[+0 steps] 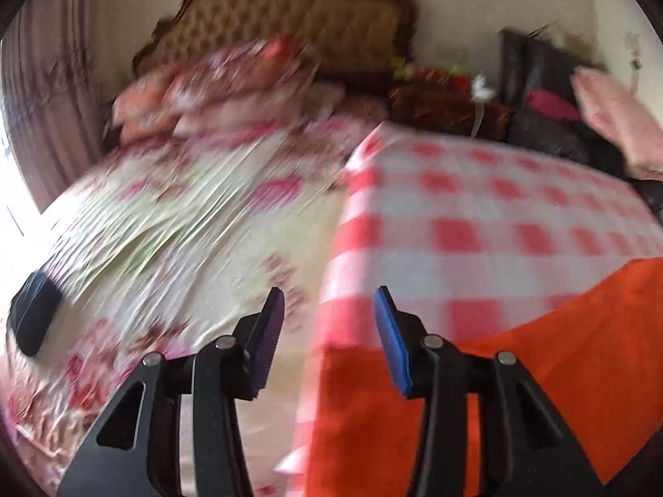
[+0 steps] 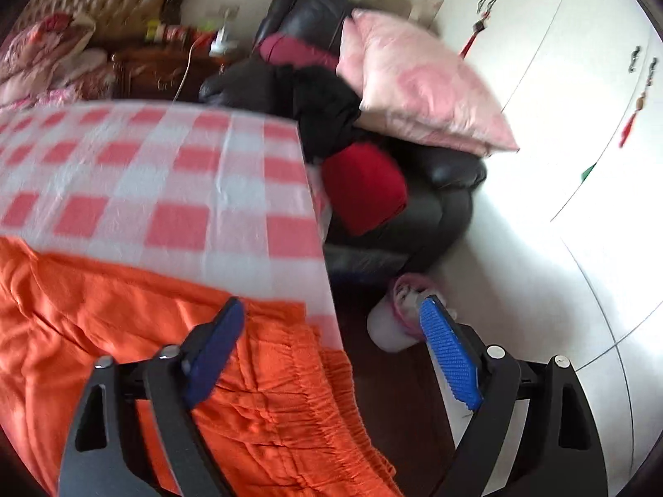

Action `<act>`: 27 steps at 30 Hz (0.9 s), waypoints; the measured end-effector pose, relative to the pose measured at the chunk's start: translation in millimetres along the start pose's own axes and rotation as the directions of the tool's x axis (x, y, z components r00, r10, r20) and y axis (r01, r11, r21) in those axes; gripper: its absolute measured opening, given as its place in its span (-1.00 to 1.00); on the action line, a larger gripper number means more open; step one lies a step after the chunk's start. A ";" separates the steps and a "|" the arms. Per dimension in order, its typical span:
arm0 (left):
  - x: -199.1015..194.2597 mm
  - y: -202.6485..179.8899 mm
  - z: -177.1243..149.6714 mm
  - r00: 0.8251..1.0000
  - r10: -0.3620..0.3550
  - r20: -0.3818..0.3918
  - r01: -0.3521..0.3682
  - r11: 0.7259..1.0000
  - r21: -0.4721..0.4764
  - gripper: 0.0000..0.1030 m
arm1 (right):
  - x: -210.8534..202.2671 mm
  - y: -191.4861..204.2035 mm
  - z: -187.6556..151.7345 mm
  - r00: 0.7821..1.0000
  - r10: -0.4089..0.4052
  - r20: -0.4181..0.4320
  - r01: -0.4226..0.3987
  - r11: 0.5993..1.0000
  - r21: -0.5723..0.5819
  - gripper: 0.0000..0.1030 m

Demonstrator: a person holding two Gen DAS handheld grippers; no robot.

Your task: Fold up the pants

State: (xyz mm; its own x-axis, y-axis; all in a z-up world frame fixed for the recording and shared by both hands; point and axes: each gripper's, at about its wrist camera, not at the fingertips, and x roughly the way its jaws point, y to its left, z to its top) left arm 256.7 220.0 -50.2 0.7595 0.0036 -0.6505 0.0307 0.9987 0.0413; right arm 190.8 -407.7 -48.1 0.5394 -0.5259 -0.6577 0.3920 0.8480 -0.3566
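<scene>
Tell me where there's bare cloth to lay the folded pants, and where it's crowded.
Free: checked cloth beyond the orange pants, out to its far edge. Also the floral bedspread left of it. Crowded: the armchair past the right edge, piled with clothes and a pink pillow.

I see a red-and-white checked cloth [image 1: 476,215] covering the worktop, with a bed under a floral bedspread [image 1: 174,223] just beside it and a tufted headboard [image 1: 290,20] against the wall. On my right a dark leather armchair [image 2: 435,203] carries a pink pillow [image 2: 418,91] and a red cushion [image 2: 364,190]. White wardrobe doors [image 2: 580,83] stand beyond it.
</scene>
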 end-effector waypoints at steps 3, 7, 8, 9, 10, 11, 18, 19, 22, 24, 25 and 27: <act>-14.0 -93.8 10.2 0.974 -0.224 0.019 0.221 0.971 0.092 -0.12 | -21.4 42.3 8.4 0.993 0.114 0.034 -0.112 0.992 -0.059 0.62; 7.1 -209.2 13.1 0.915 -0.388 -0.111 0.400 0.909 0.121 -0.46 | -36.3 104.1 17.7 0.968 0.242 0.060 -0.236 0.967 -0.094 0.60; 18.5 -232.8 11.1 0.903 -0.400 -0.156 0.419 0.900 0.117 -0.62 | -34.5 118.0 21.7 0.965 0.255 0.059 -0.249 0.964 -0.092 0.59; 26.1 -250.0 8.1 0.889 -0.419 -0.184 0.441 0.891 0.107 -0.70 | -30.8 126.9 25.5 0.965 0.257 0.055 -0.252 0.964 -0.090 0.59; 30.5 -265.7 5.0 0.874 -0.443 -0.199 0.467 0.880 0.092 -0.70 | -25.6 137.3 30.2 0.963 0.267 0.040 -0.264 0.962 -0.074 0.59; 31.1 -276.7 0.8 0.865 -0.456 -0.208 0.481 0.872 0.088 -0.70 | -18.4 146.7 34.8 0.955 0.297 0.014 -0.295 0.953 -0.066 0.58; 33.7 -330.7 -24.0 0.838 -0.489 -0.240 0.523 0.847 0.101 -0.70 | 30.1 177.0 44.0 0.976 0.204 -0.080 -0.211 0.973 -0.098 0.63; 34.7 -331.6 -21.2 0.838 -0.493 -0.233 0.523 0.847 0.091 -0.70 | 28.2 174.9 46.4 0.976 0.205 -0.079 -0.212 0.974 -0.084 0.60; 42.4 -339.7 -5.2 0.829 -0.513 -0.224 0.539 0.839 0.074 -0.70 | 10.8 165.8 44.4 0.971 0.237 0.015 -0.236 0.969 -0.071 0.60; 49.2 -351.0 5.4 0.831 -0.507 -0.231 0.540 0.835 0.107 -0.70 | -3.9 136.4 35.2 0.972 0.225 0.064 -0.226 0.974 0.002 0.63; 54.6 -356.7 8.6 0.826 -0.505 -0.251 0.544 0.832 0.114 -0.70 | -6.4 119.7 28.5 0.971 0.232 0.062 -0.234 0.972 0.036 0.64; 70.5 -365.8 8.5 0.831 -0.466 -0.303 0.521 0.844 0.130 -0.70 | -4.6 91.1 14.2 0.982 0.189 0.025 -0.189 0.981 0.041 0.64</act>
State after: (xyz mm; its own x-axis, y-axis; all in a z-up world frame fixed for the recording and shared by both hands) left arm 304.5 -145.5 -104.7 0.4203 -0.4473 -0.7895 0.5063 0.8376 -0.2050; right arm 234.6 -328.9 -68.2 0.6221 -0.3580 -0.6962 0.3127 0.9289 -0.1982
